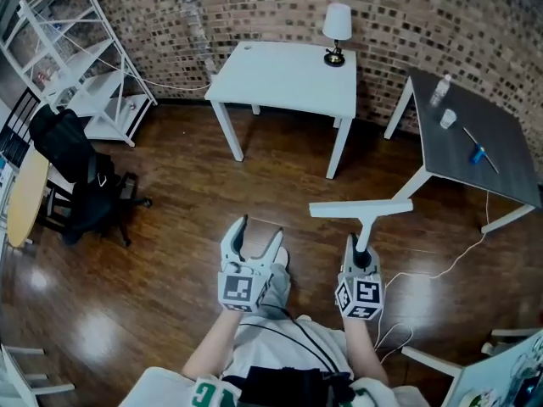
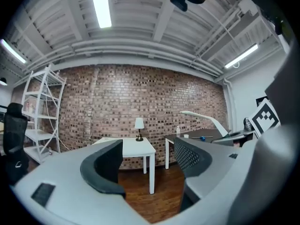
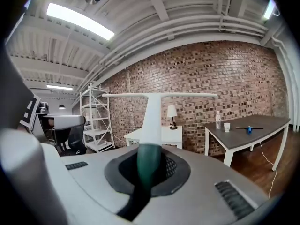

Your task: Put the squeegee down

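A white squeegee [image 1: 361,209] with a dark green grip juts forward from my right gripper [image 1: 361,251], its wide blade crosswise above the wooden floor. In the right gripper view the jaws are shut on the squeegee handle [image 3: 149,161], and the blade [image 3: 159,95] spans the view ahead. My left gripper [image 1: 252,237] is held beside it, open, with nothing between its pads [image 2: 108,165]. The left gripper view catches the squeegee [image 2: 206,118] at the right. Both grippers are held out over the floor, short of the tables.
A white table [image 1: 280,79] with a small lamp [image 1: 336,32] stands ahead by the brick wall. A dark grey table [image 1: 479,147] at the right bears a bottle, a cup and a blue-tipped tool. White shelving [image 1: 76,58] and a black office chair [image 1: 81,176] stand at the left. A cable [image 1: 441,270] lies on the floor.
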The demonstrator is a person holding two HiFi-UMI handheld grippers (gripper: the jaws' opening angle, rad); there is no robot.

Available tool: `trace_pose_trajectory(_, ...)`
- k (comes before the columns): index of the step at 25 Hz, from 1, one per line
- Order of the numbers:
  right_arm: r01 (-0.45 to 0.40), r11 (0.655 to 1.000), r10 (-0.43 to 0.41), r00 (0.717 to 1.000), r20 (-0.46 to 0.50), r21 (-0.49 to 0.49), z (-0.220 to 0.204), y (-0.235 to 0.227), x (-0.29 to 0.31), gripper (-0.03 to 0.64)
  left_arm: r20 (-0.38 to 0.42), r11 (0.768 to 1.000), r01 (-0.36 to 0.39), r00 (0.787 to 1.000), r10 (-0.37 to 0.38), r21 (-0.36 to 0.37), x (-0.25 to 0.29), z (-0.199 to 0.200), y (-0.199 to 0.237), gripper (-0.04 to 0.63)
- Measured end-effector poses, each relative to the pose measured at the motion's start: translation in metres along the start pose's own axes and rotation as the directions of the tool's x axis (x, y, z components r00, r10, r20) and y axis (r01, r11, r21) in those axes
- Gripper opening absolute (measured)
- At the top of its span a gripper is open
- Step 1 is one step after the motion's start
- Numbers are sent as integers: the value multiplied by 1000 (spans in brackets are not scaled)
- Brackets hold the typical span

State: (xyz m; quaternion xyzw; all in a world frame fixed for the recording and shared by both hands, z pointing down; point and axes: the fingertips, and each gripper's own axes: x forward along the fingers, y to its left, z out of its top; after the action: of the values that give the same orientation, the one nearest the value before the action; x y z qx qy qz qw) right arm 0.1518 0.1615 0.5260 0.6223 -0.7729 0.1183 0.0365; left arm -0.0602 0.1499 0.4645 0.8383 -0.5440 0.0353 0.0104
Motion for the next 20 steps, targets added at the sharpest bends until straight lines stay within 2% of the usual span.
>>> trace_pose_trajectory(4, 44, 999, -44, 999, -3, -26, 30, -28, 87, 18, 37, 999, 31, 999, -30, -33, 97, 12, 39, 336)
trace_pose_trajectory(6, 35, 998, -35, 999, -10, -43, 44, -41, 134, 18, 59, 998, 45, 997, -43, -39, 143, 15, 56, 336)
trace_pose_trajectory(11, 26, 998, -27, 1000, -14, -50, 72, -38, 237, 20, 103, 995, 91, 991, -86, -44, 229, 35, 109, 336)
trace_pose_trajectory(15, 18, 998, -24, 995, -96, -63, 65, -37, 292, 20, 88, 991, 108, 991, -101, -76, 282, 31, 136, 336)
trace_pose_trajectory(20, 24, 999, -30, 989, -148, -40, 61, -80, 360, 21, 35, 991, 109, 994, -107, -72, 351, 15, 147, 336)
